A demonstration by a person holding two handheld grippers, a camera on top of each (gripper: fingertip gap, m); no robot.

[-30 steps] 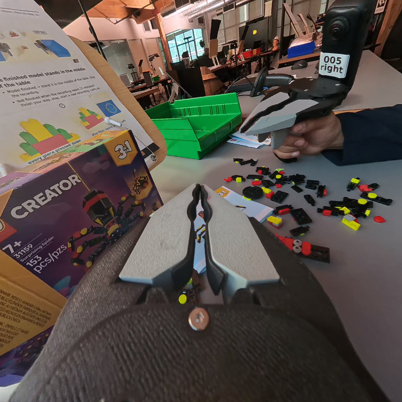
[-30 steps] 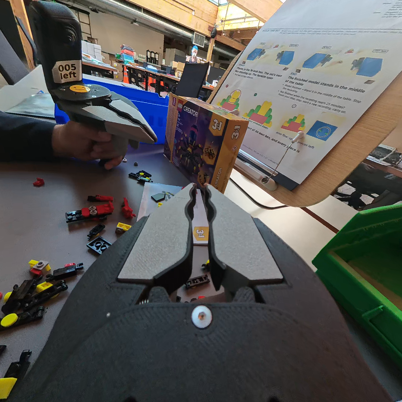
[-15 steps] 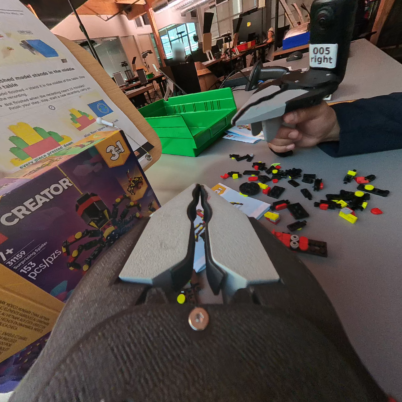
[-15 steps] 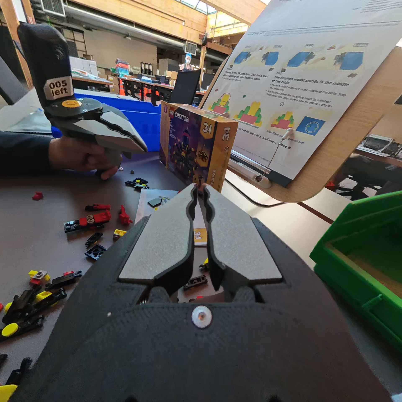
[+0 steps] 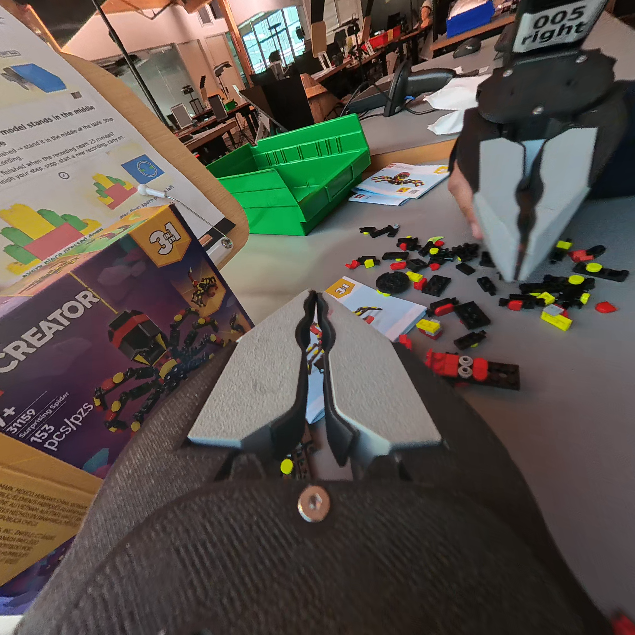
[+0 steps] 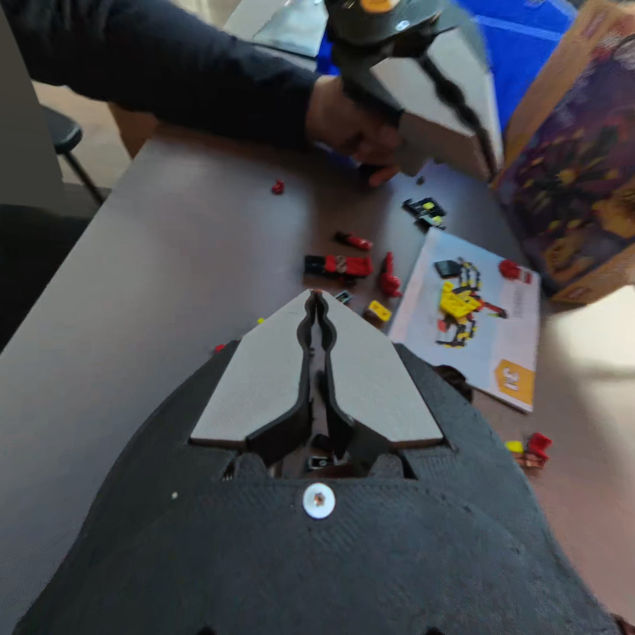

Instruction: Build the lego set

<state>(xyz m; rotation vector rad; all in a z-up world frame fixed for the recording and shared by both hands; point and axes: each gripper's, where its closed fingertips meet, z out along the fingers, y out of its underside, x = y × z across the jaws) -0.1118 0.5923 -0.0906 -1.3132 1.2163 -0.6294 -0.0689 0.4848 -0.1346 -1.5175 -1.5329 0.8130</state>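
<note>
On the grey table [image 5: 567,429] the lego pieces [image 5: 457,271] lie loose in a scatter: small black plates, red bits, yellow studs & bricks, one round black disc [image 5: 392,282], plus a part-built red-and-black strip w/ two grey studs [image 5: 472,370] nearest the left gripper. Left gripper [image 5: 316,294] hangs above an instruction booklet [image 5: 381,311], fingers pressed together at the tips, nothing between them. Right gripper [image 5: 518,275] points steeply down into the scatter, tips closed just over the black and yellow pieces; right wrist view is blurred, its tips [image 6: 315,292] together near the red-black strip [image 6: 338,265]. Purple set box w/ spider art [image 5: 103,343] stands left, a green bin [image 5: 295,178] behind, a second booklet [image 5: 400,182] beside the bin.
</note>
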